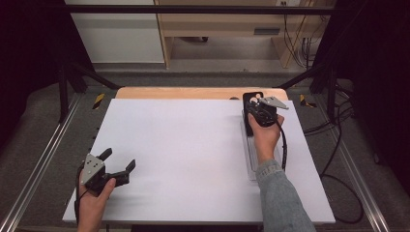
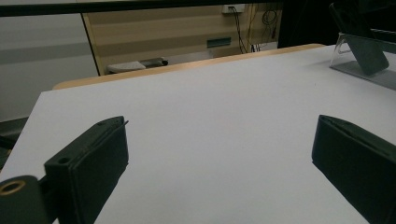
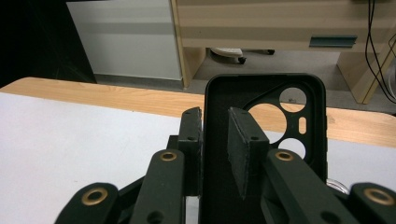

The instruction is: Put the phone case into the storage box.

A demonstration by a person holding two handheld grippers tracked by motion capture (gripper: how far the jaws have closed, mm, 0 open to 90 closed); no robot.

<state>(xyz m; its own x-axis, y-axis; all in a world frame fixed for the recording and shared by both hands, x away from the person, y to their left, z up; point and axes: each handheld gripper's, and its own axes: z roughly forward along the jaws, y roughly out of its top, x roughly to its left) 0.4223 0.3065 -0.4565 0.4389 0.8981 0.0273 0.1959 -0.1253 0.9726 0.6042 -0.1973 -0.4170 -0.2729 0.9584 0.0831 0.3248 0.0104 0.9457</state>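
Right claw [image 1: 255, 102] at far right of the white surface [image 1: 193, 154], clenched on a black phone case [image 3: 266, 116]. In the right gripper view the jaws pinch the case's left wall, one jaw outside, one inside; case upright, open side toward the camera, camera cutouts at upper right. High view: case top [image 1: 252, 96] pokes out past the claw, near the surface's far edge, above a clear stand [image 1: 251, 166] that runs along the right side toward the person. Right hand [image 1: 265, 135] wraps the gripper, denim sleeve behind it.

Left claw [image 1: 118, 160] at near left corner, released, jaws wide apart, nothing between them, held by the left hand [image 1: 94, 198]. Left gripper view: bare surface between the jaws; stand [image 2: 369, 70] at far right.
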